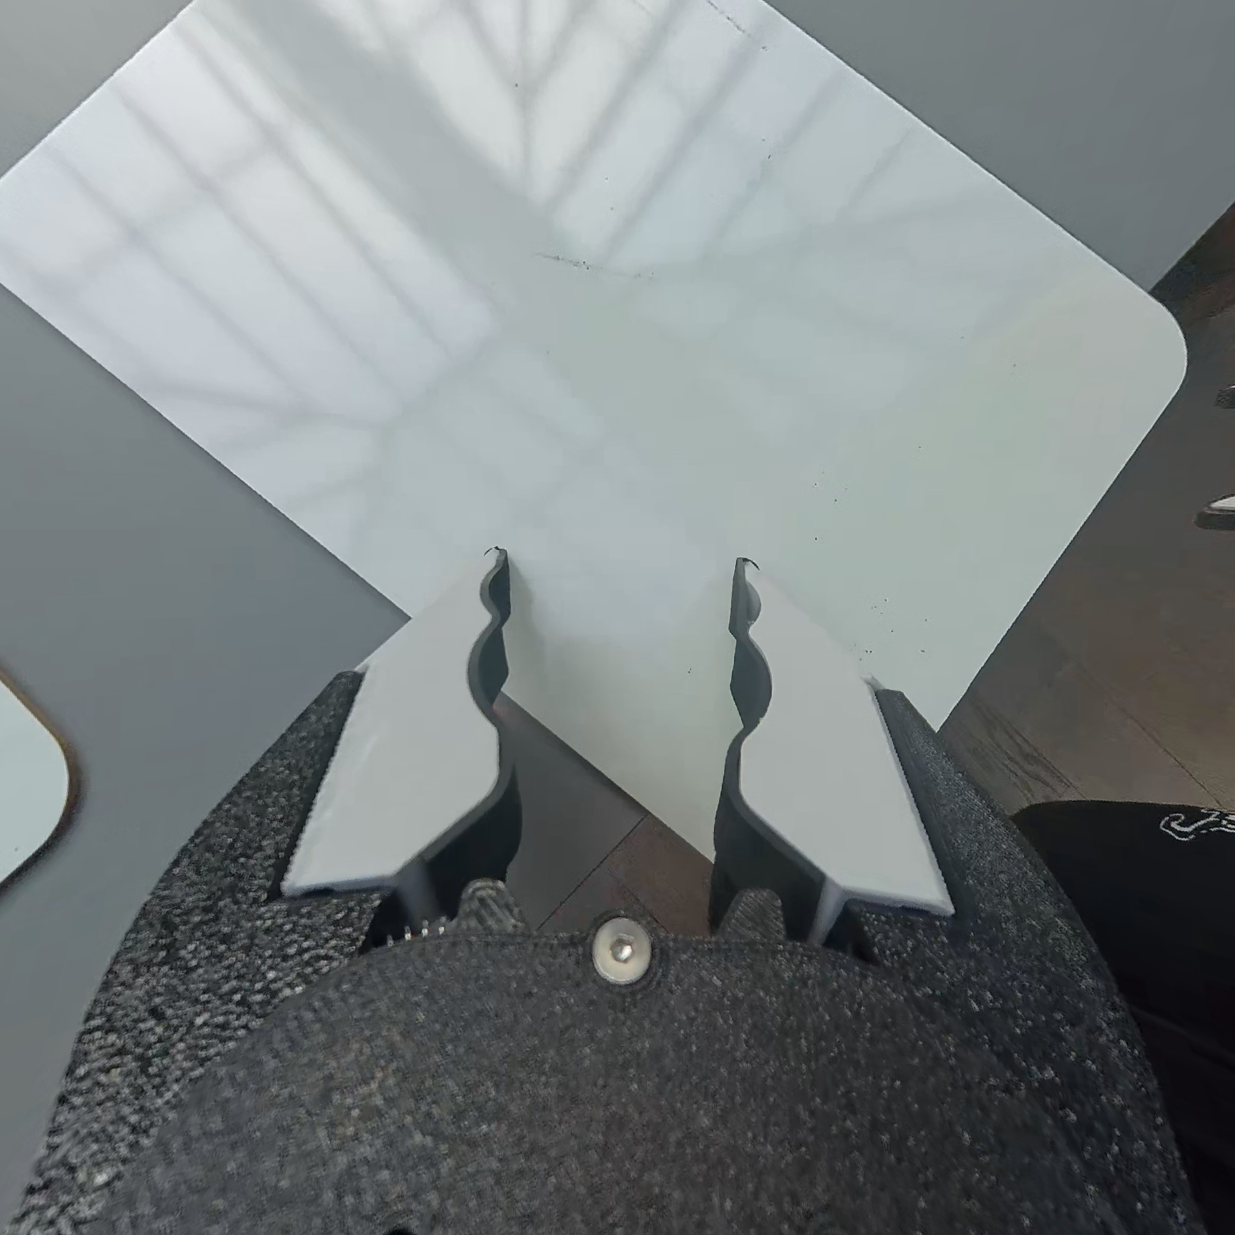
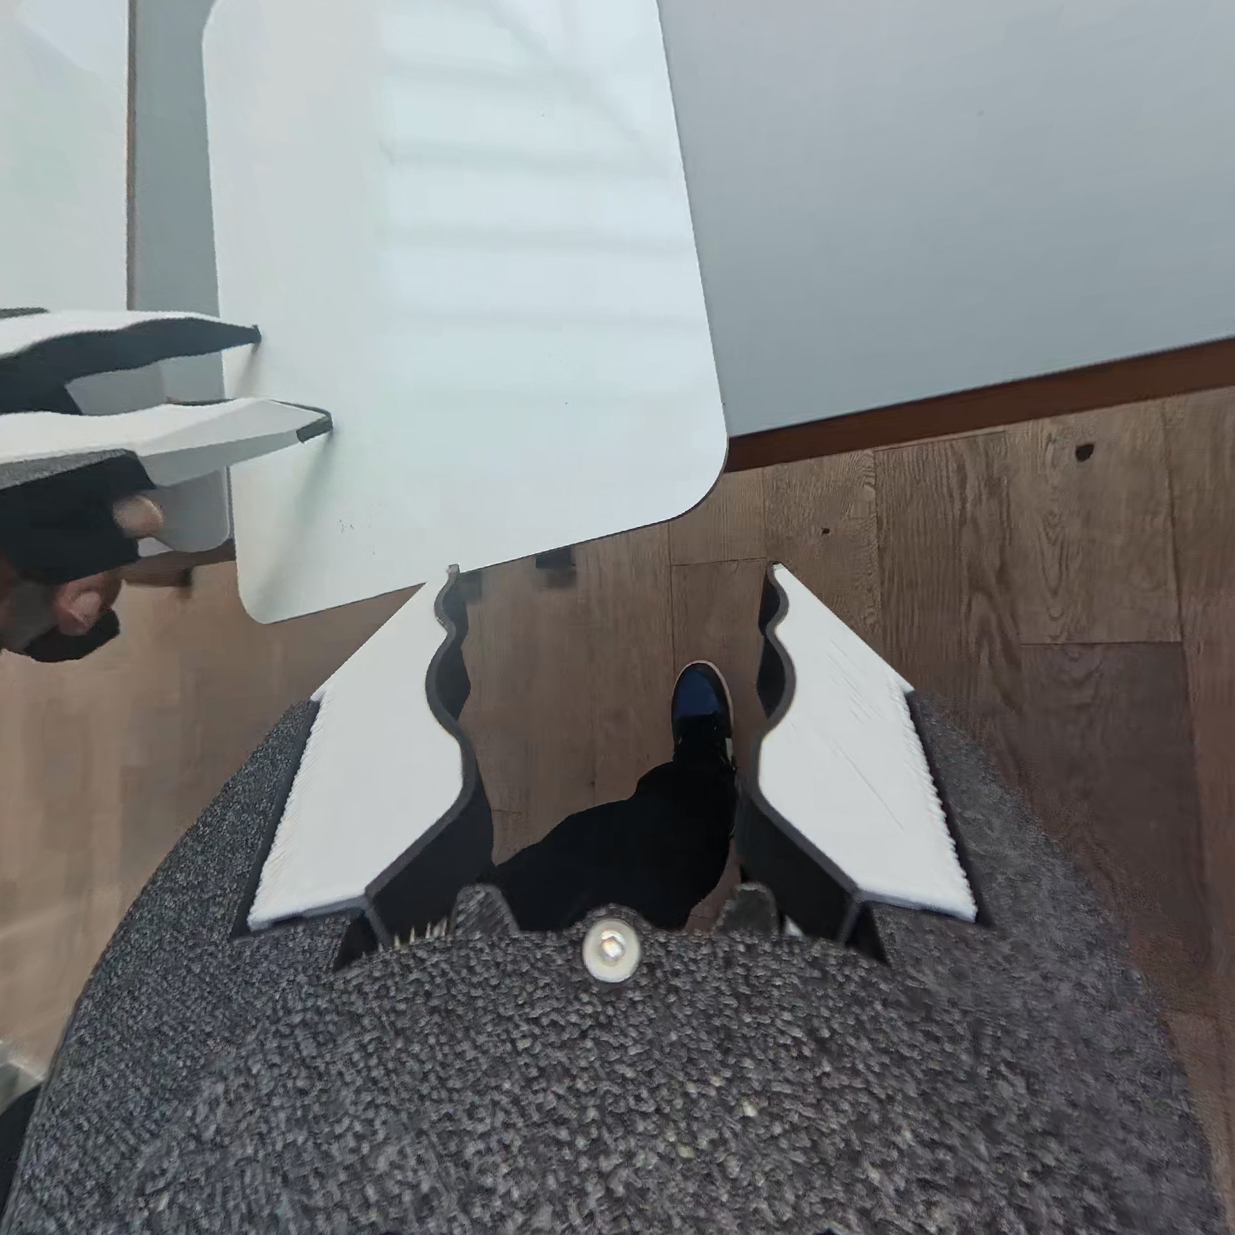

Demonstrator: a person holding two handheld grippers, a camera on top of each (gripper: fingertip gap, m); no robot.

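Both stand wide and empty: the left gripper (image 1: 621,556) hovers over the white board (image 1: 601,301), which overhangs the grey desk (image 1: 133,534); the right gripper (image 2: 615,569) hangs just beside the board's near edge, above the floor (image 2: 1002,601).

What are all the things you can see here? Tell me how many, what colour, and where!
White board: one, white, rounded corners, ahead of both claws, sticking out over the floor.
Second white panel: one, white with a brown edge, far left of the left wrist view.
Grey surface: one, grey, behind the board.
Wooden floor: one, brown planks, below.
Shoe: one, dark, on the floor between the right claw's fingers.
Left claw: one, white fingers with black pads, open, over the board's corner.
Right claw: one, same colours, open, at the board's near edge.
Hand: one, holding the left claw.
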